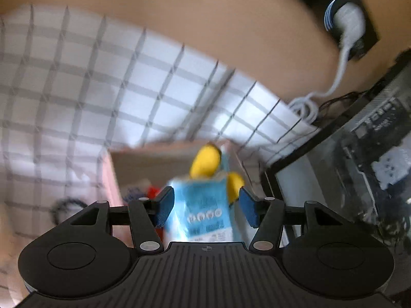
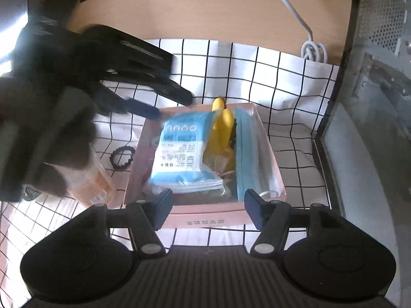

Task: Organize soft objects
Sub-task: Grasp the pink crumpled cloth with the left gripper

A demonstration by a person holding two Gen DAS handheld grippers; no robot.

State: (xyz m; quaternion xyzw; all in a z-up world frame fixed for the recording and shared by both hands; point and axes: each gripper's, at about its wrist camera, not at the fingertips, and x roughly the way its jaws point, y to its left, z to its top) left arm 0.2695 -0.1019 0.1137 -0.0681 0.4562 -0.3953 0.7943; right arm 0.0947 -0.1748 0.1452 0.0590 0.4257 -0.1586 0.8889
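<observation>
- Packing step in hand: two hand-held grippers hung over a pink box [image 2: 205, 220] on a grid-patterned cloth [image 2: 282, 82], the box already holding soft goods.
- The left gripper [image 1: 205, 205] stood with its jaws wide, the blue-and-white packet [image 1: 203, 210] seen between the pads but not visibly pressed by them; the view was blurred, and the other camera showed the packet lying in the box with that gripper [image 2: 151, 111] at its upper corner.
- The right gripper [image 2: 205, 205] stood with jaws apart over the box's near wall, holding nothing.
- Judged from this, placing looked nearly done; the next move called for pulling both grippers clear without dragging the packet, then fetching what lay outside.
- Counted inside the box: one blue-and-white packet [image 2: 179, 148], one yellow banana-shaped toy [image 2: 223, 125], one flat blue-edged pack [image 2: 254, 154] along the right wall; smaller items beneath could not be made out.
- Counted outside, left of the box: one black beaded ring [image 2: 122, 157] and one orange packet [image 2: 90, 187].
</observation>
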